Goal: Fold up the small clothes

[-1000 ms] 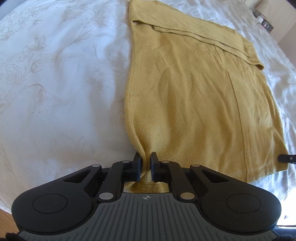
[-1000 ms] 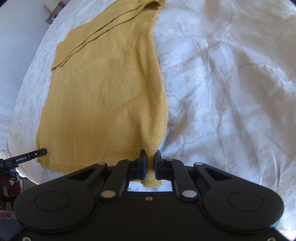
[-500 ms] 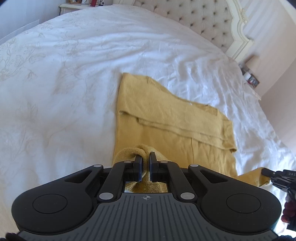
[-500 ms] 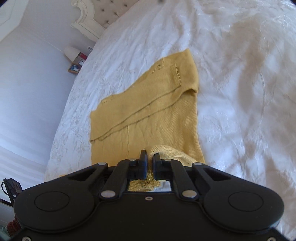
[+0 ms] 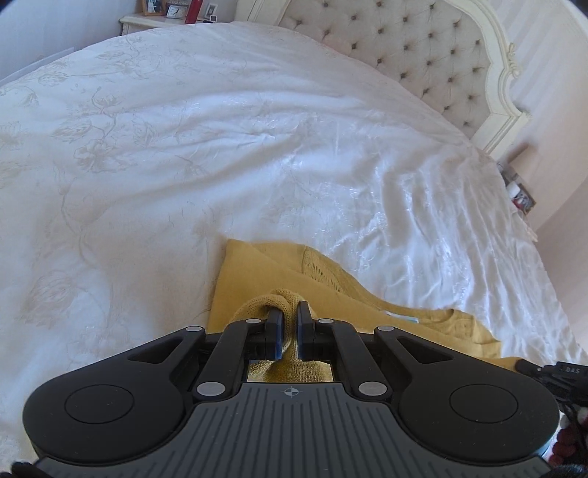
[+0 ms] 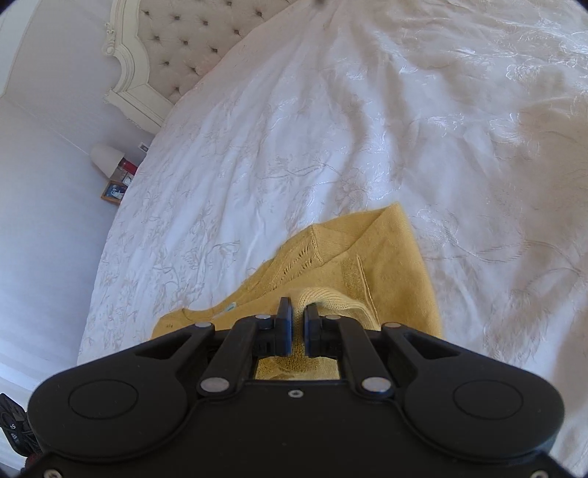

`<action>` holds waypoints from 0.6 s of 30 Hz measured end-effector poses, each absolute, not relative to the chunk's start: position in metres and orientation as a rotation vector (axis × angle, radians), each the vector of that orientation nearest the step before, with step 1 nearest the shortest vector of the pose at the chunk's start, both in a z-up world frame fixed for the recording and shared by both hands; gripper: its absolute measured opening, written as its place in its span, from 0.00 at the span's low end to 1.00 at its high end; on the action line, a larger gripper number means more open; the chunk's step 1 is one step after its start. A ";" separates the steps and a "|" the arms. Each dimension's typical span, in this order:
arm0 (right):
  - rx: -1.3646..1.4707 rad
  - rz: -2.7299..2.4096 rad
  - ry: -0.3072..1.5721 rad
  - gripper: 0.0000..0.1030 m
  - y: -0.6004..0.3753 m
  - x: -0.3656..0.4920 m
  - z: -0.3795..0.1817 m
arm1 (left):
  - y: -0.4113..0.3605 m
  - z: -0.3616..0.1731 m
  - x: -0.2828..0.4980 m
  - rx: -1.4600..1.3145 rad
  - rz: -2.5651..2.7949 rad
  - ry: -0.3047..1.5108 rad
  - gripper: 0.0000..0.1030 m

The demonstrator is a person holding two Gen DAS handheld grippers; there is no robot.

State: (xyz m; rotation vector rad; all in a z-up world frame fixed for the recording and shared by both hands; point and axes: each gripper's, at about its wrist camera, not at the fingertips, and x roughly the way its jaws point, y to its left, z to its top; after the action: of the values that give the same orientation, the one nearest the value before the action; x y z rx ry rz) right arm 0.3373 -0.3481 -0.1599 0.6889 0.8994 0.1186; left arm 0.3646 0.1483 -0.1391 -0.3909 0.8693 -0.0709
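Nearest in the left wrist view, the left gripper [image 5: 287,315] pointed down toward a bed, its two black fingers [image 5: 275,332] pressed together on a bunched fold of a mustard-yellow knit top [image 5: 257,283]. The pinched fabric rose in a small hump just past the fingertips and showed again in the gap behind them. Beyond the gripper, the rest of the top lay flat on a white bedspread [image 5: 183,165], with a lacy open-knit panel and a pale label near its far edge. At the right edge of this view, a dark tip of the other tool reached the top's far corner.

In the right wrist view, the right gripper [image 6: 297,314] was likewise closed, pinching a ribbed hem of the top [image 6: 389,264] between its fingers [image 6: 283,332]. The yellow cloth filled the space just ahead of the tool and spread away to the left, where the neckline and label lay. The top's upper layer looked folded over the part lying on the bed.

Farther off, the bedspread stretched wide in both views, wrinkled, glossy and embroidered with a pale floral pattern. At the far end stood a cream tufted headboard [image 5: 422,55] with a carved frame. A bedside table [image 5: 147,22] with small framed items stood beyond the bed's far left corner, and a lamp [image 6: 106,158] and a picture frame sat low beside the wall.
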 end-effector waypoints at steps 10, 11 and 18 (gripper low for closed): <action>0.695 0.014 0.913 0.12 -0.355 0.370 -0.181 | 0.145 -0.165 0.418 -0.328 -0.051 0.940 0.10; 0.688 0.007 0.921 0.13 -0.356 0.373 -0.183 | 0.146 -0.167 0.421 -0.329 -0.039 0.941 0.10; 0.621 -0.032 0.954 0.19 -0.353 0.380 -0.188 | 0.152 -0.158 0.425 -0.246 0.003 0.868 0.46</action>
State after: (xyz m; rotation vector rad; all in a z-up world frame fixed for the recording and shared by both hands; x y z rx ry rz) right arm 0.3803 -0.3530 -0.1881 0.6210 0.9539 -0.0323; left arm 0.4245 0.1521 -0.1578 -0.2456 0.8680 0.0028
